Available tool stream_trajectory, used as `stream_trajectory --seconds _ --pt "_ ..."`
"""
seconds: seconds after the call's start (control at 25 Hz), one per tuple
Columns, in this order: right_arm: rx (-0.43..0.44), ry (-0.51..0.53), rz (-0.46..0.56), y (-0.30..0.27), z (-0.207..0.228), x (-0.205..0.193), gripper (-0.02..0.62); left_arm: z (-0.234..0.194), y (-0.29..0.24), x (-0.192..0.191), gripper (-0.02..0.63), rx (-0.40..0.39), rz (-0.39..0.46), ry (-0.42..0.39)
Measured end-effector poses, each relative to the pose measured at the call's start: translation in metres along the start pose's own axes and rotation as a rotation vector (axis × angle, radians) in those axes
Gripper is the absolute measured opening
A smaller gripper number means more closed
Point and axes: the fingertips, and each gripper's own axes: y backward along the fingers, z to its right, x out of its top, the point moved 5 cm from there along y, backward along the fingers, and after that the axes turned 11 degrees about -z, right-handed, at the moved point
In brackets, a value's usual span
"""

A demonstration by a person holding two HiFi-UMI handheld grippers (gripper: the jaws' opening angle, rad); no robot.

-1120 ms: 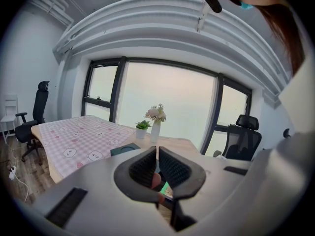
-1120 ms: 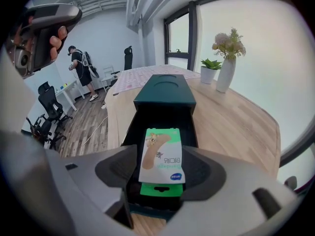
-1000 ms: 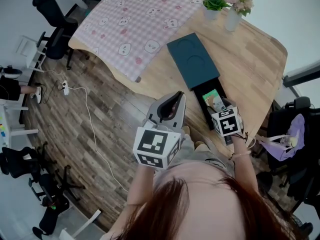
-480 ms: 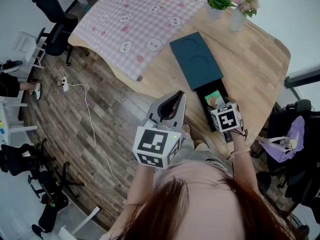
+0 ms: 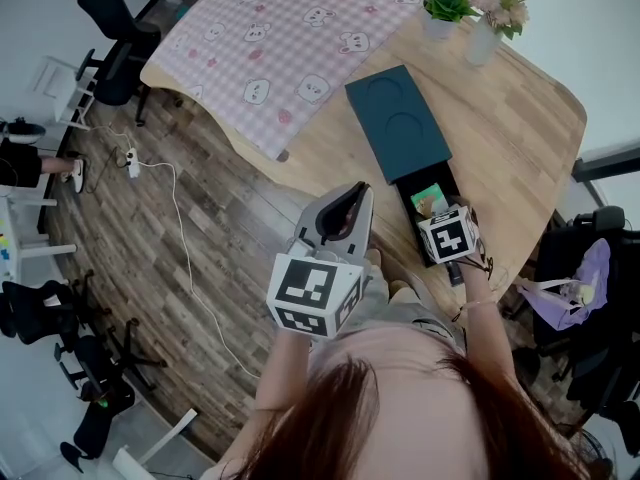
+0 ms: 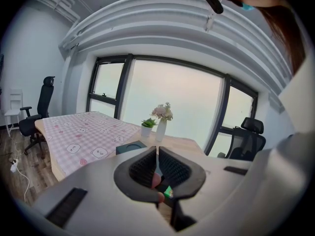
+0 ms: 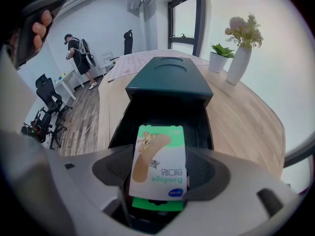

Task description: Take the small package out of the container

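Right gripper [image 7: 160, 175]: released. Its jaws have spread wider than a second ago and now stand on either side of the small package [image 7: 159, 149]. Whether the pads touch the package's long edges cannot be confirmed from this angle. The gripper has edged slightly further over the drawer [image 7: 120, 128] since the earlier head view.

The package, a white and green bandage sleeve, lies flat in the open black drawer. It rests on top of a second green packet [image 7: 156, 205], of which only the near edge shows.

Left gripper [image 6: 157, 156]: clenched, with only a thin slit between the ribbed pads and nothing held. It is in the same place as before, off the table's near edge and above the floor, pointing toward the table [image 5: 520, 118].

Obstructions: the drawer's side walls run close beside the right jaws. In the head view the right gripper's marker cube covers the drawer's near end.

Beyond the drawer is the dark teal box [image 5: 397, 123] from which it slides, with two round recesses in its top. Further along the table lies a pink checked cloth [image 5: 280, 38]. At the far edge a potted plant [image 5: 443, 6] and a white vase of flowers [image 5: 486, 18] stand side by side.

On the wood floor are a white cable [image 5: 185, 248] and black office chairs [image 5: 110, 13]. A person [image 7: 78, 53] stands at the far end of the room.
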Motion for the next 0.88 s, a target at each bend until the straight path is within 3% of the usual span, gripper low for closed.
stream_trajectory --seconds 0.24,0.88 --pt "0.021 -0.004 -0.002 0.000 0.001 0.000 0.324 0.005 0.001 -0.001 0.020 0.004 0.005 0.007" --pt "0.042 0.006 0.137 0.044 0.000 -0.003 0.318 0.034 0.018 -0.005 0.020 0.032 0.037 -0.001"
